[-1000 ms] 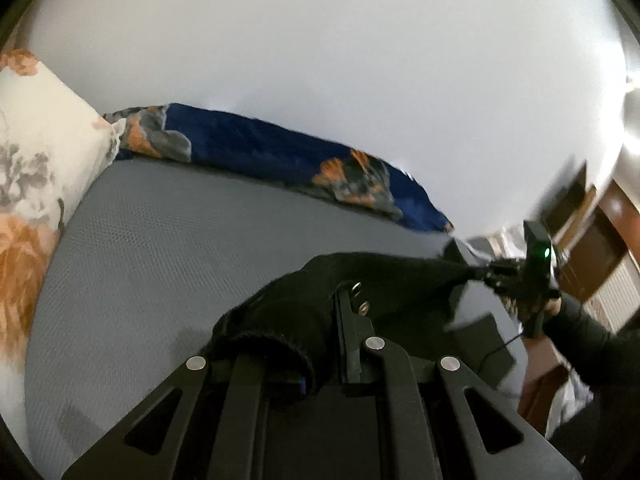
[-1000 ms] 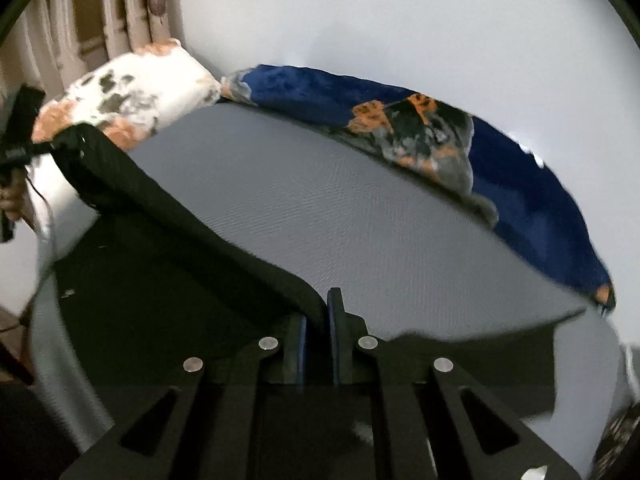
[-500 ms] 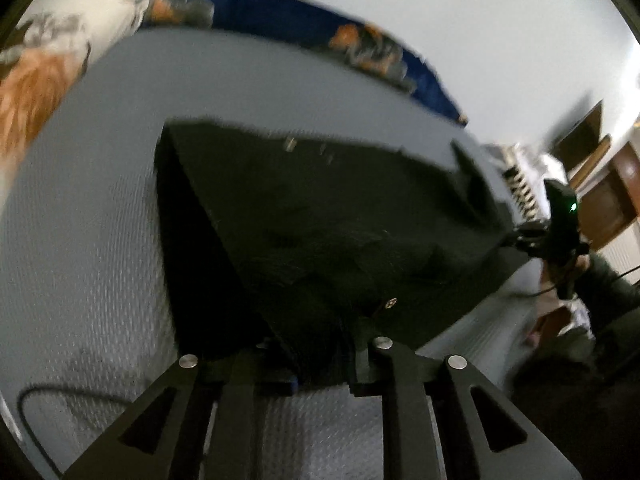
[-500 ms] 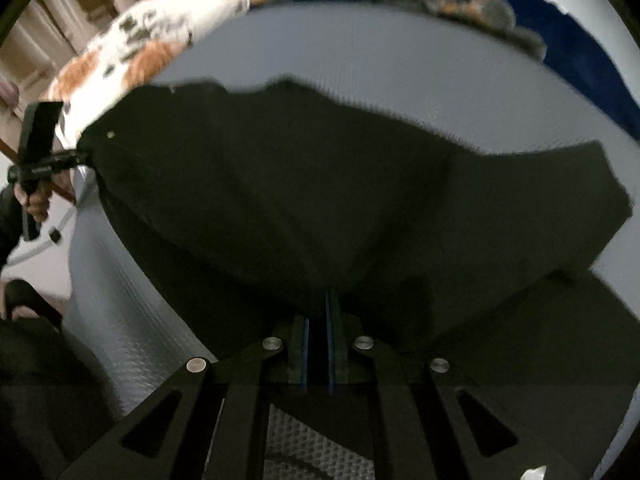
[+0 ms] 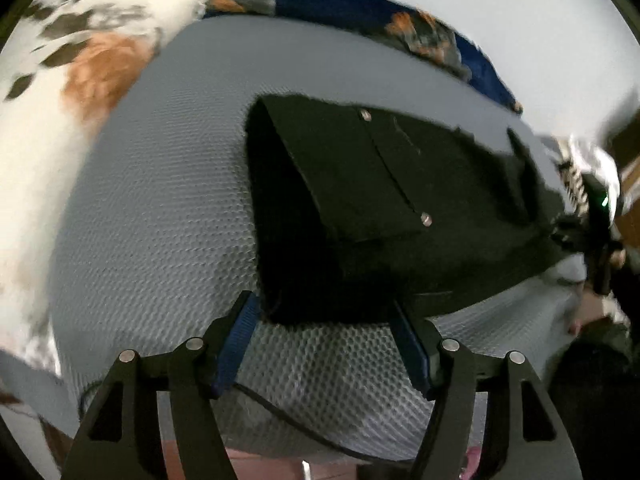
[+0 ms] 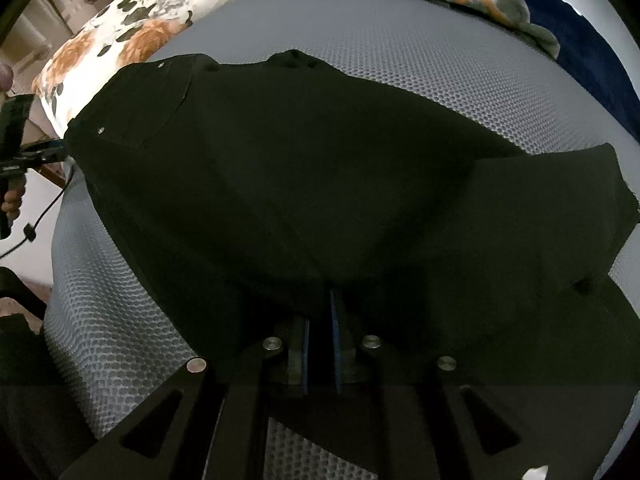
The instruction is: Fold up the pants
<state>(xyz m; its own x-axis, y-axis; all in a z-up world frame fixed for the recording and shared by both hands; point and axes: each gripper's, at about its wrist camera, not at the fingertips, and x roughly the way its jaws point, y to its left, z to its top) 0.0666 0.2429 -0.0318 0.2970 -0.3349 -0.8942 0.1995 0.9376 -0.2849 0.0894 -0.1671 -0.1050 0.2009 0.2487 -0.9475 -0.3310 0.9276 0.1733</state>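
— Left wrist view: what is shown of the left gripper?

— Its two blue-padded fingers are spread wide, and nothing is held between them. The near edge of the black pants is seen just in front of the fingertips, lying on the grey mesh mattress. A back pocket with two metal rivets is turned upward.

— And where is the right gripper found?

— It is seen far at the right of that view, at the other end of the pants, with a green light on it. In its own view the right gripper is almost closed, with only a narrow slit left between the blue pads. The cloth is draped over the tips, but whether it is pinched cannot be told.

— How are the pants placed?

— They are spread across the mattress in the right wrist view, with the pocket corner toward the left gripper, which is seen at the left edge.

— What else is there?

— A white floral pillow and a dark blue floral blanket are lying at the far edge of the mattress.
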